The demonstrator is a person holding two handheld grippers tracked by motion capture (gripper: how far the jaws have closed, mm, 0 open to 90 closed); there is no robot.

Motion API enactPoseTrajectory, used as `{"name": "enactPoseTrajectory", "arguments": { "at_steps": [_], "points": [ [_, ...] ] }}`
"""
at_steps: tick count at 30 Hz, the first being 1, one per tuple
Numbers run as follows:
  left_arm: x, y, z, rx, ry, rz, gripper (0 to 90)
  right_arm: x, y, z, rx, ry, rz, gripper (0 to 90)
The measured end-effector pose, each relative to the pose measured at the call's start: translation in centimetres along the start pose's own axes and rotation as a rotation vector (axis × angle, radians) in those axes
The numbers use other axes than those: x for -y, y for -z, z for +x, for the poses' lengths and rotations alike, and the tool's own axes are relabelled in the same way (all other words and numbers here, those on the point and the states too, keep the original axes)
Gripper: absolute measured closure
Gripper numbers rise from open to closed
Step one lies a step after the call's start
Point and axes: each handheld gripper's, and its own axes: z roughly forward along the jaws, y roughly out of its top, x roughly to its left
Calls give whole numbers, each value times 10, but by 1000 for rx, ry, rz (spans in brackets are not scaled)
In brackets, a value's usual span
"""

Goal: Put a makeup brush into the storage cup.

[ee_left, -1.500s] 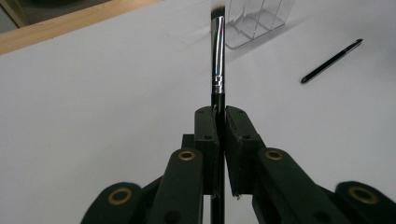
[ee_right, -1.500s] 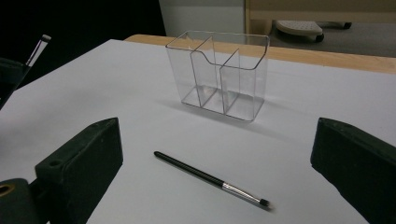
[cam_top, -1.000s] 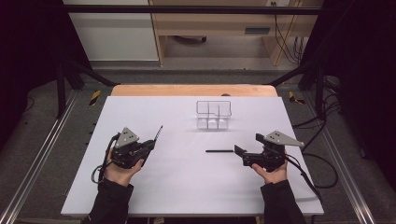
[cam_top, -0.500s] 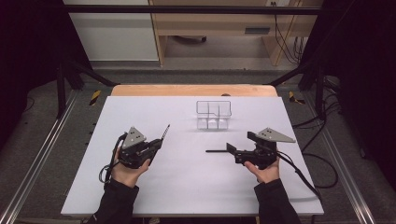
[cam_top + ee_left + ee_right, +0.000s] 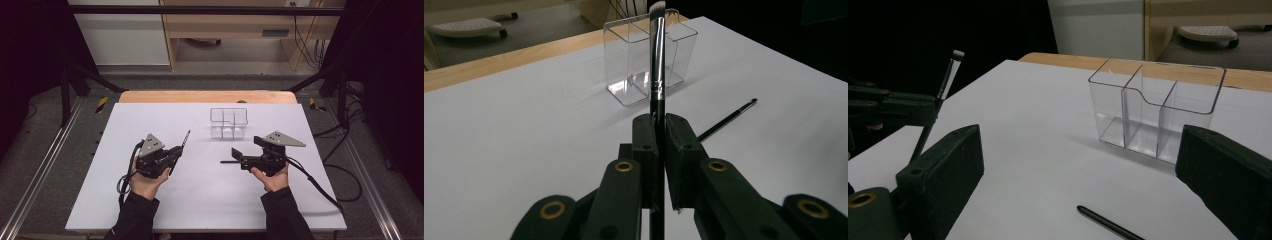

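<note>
So, the count: two grippers, two brushes, one clear organizer. The left gripper (image 5: 172, 154) had its jaws clamped tight on a makeup brush (image 5: 656, 55), handle pinched between the pads, bristle end sticking out past the jaws and angled toward the far side of the table. In the left gripper view that brush (image 5: 185, 140) lined up right in front of the organizer, but from the high view it was well short of it, off to the left.

The right gripper (image 5: 237, 158) was wide open, nothing between the pads. It pointed left, right over the second brush (image 5: 229, 162), a thin black one lying flat on the table. In the right gripper view that thin brush (image 5: 1110, 224) lay on the white surface between the two spread jaws, not touched by either as far as I could see.

The organizer (image 5: 229, 123) was one clear plastic box with three compartments, one wide and two smaller, standing upright toward the far middle of the table. All three had nothing in them.

The table (image 5: 150, 210) had a white top with a wooden edge (image 5: 200, 96) along the far side. Past it was grey floor, a light wooden desk (image 5: 240, 30), some cables, and black frame bars around the sides.
</note>
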Motion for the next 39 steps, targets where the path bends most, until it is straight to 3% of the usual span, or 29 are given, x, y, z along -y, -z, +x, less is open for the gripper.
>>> {"name": "enactPoseTrajectory", "arguments": {
  "at_steps": [12,28,39],
  "points": [
    [5,-15,-15,8,5,2,835,-1,-19,14,-29,-23,0,81],
    [9,-28,-31,25,10,-2,834,6,-29,21,-57,-77,-19,127],
    [11,-38,-44,27,11,0,834,13,-36,25,-81,-105,-3,154]
  ]
}}
